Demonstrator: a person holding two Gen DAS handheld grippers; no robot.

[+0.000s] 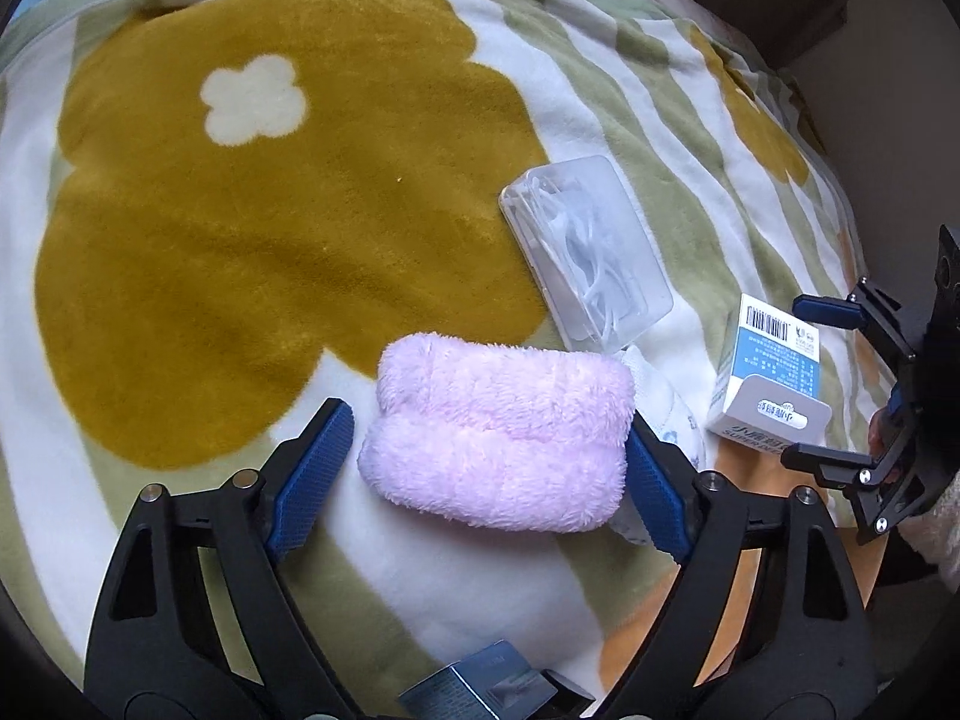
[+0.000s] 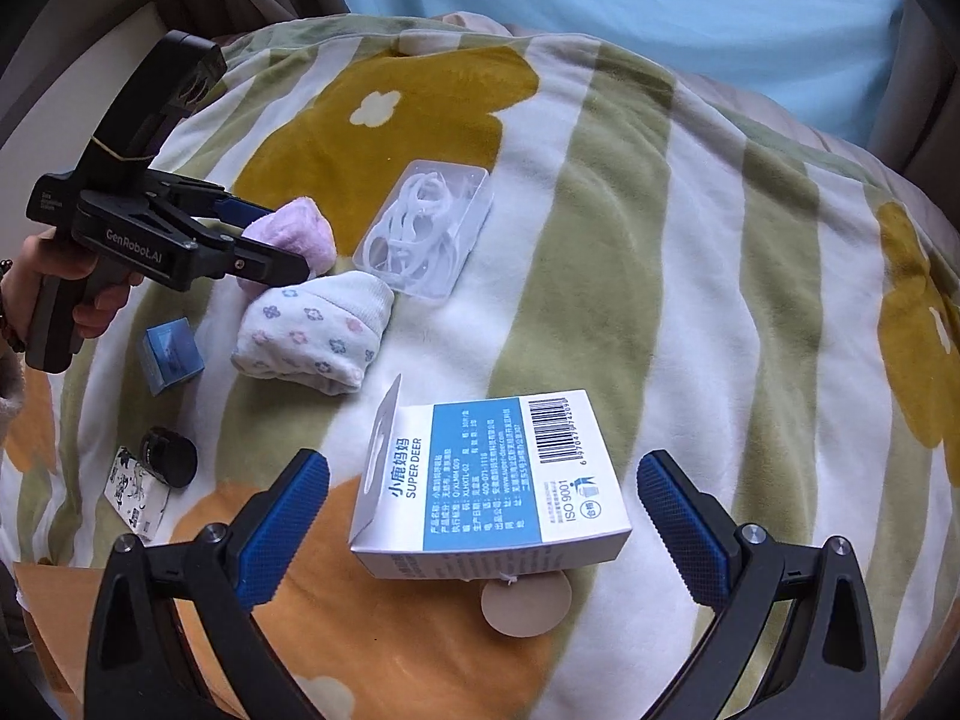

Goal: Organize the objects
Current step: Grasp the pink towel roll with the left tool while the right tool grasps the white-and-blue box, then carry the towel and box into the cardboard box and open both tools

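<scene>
While left gripper jaws flank the pink towel, right gripper jaws gape wide.

Place: a bedroom in a home, seen across a bed.
Bedding: a plush fleece blanket with green and white stripes and big mustard flowers, spread over a soft, rounded surface.
Backdrop: a pale blue sheet or pillow behind the blanket.
Household clutter: a rolled pink fluffy towel, a flower-print baby hat, a clear box of floss picks and a Super Deer carton, all lying on the blanket.
</scene>
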